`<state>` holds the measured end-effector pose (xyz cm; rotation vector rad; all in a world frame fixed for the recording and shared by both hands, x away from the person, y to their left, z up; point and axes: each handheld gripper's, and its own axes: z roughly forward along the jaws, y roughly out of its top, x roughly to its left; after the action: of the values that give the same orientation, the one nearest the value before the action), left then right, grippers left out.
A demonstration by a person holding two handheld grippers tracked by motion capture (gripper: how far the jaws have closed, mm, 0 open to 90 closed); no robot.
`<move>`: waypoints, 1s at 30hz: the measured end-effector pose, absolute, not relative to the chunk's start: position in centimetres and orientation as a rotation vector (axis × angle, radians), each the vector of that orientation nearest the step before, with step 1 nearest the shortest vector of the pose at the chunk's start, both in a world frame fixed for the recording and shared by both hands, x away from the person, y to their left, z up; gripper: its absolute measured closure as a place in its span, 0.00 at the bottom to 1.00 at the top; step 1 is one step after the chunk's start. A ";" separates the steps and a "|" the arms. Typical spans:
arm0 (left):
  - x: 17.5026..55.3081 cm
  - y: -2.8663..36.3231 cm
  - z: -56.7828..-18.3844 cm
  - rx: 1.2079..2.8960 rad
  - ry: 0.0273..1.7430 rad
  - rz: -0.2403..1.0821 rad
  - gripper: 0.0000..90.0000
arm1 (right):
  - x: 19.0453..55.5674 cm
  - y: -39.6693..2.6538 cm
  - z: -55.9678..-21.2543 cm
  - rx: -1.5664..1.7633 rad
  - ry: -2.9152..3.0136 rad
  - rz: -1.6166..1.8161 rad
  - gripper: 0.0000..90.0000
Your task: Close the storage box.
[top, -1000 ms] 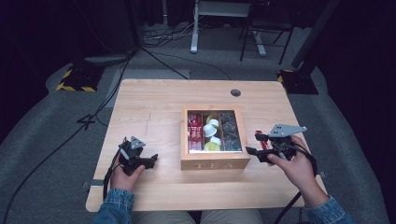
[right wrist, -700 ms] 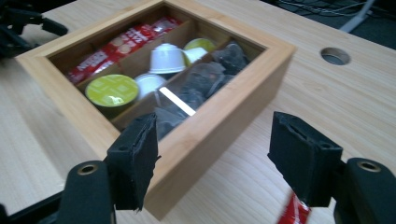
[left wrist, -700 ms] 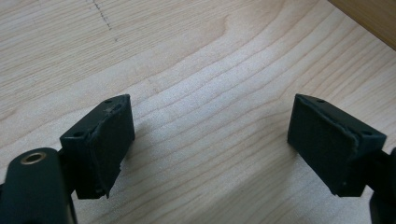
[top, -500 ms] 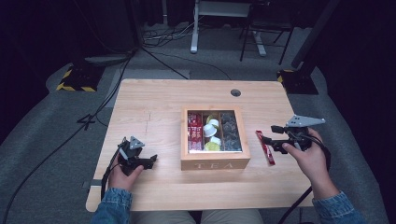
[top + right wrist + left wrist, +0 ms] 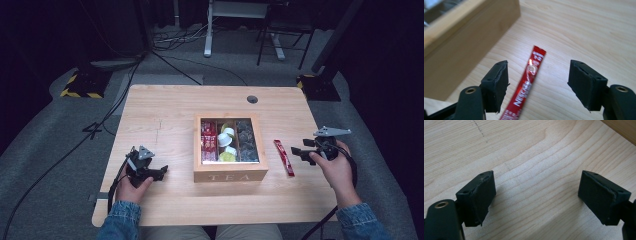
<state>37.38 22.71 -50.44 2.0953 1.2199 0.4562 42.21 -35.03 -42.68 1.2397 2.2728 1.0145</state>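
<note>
Nescafé stick (image 5: pixel 283 157) flat on table (image 5: pixel 165 115), just right of wooden tea box (image 5: pixel 230 175), untouched. Right gripper (image 5: pixel 537 86) jaws spread wide, straddling stick. Left gripper (image 5: pixel 536 200) near-left of box, jaws spread, nothing between.

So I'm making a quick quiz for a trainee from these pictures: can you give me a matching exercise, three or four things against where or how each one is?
Things:
1. red sachet
2. wooden tea box
3. left tongs
4. round hole

Places or states:
A. middle of the table, packets inside
B. open, over bare wood
C. flat on the table, just right of the box
D. far edge of the tabletop

Pairs: 1-C, 2-A, 3-B, 4-D
</note>
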 end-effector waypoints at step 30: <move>37.6 22.9 -50.4 2.107 1.206 0.450 0.16 | 42.2 -37.6 -50.4 1.356 2.151 0.925 0.12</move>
<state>37.64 22.90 -50.41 2.1070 1.2064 0.4495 42.20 -37.56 -50.37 1.3559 2.1511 0.9248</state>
